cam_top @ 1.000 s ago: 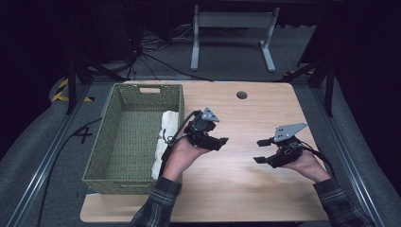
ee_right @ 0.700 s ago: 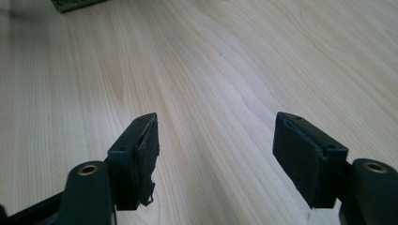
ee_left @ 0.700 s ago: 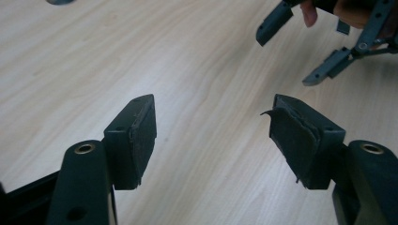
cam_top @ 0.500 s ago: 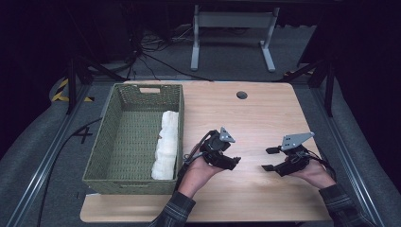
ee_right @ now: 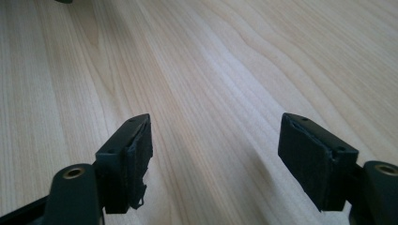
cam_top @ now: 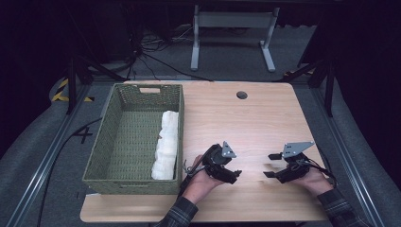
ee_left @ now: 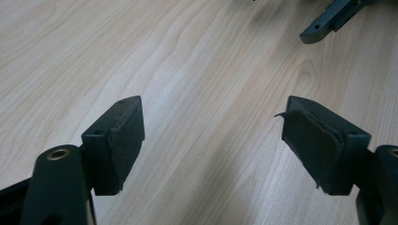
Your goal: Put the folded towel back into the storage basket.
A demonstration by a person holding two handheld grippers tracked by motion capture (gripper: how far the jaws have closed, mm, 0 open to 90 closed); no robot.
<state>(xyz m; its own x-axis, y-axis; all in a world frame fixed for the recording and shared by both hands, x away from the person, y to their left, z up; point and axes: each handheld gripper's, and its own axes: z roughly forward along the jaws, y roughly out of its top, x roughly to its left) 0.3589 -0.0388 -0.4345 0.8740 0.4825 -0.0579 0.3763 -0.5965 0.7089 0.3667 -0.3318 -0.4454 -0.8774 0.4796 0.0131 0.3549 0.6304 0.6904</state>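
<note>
My left gripper (cam_top: 233,173) is low over the bare wooden table (cam_top: 246,123) near its front edge, pointing right. Its jaws have just been opening and stand wide with nothing between them (ee_left: 211,112). My right gripper (cam_top: 270,165) sits a little to the right, pointing left toward the other one. Its jaws have also just been opening, and only table grain lies between them (ee_right: 216,122). One jaw of the right gripper (ee_left: 328,18) shows at the top right of the left gripper view. A person's hands and plaid sleeves hold both.
A green woven basket (cam_top: 100,142) stands on the table's left part, just left of my left hand. A row of white folded cloths (cam_top: 168,144) lies along its right wall. A round cable hole (cam_top: 241,95) is near the far edge.
Both hands have sunk and come toward the front edge of the table. The left gripper has moved right, away from the basket. Both pairs of jaws stand wider.
</note>
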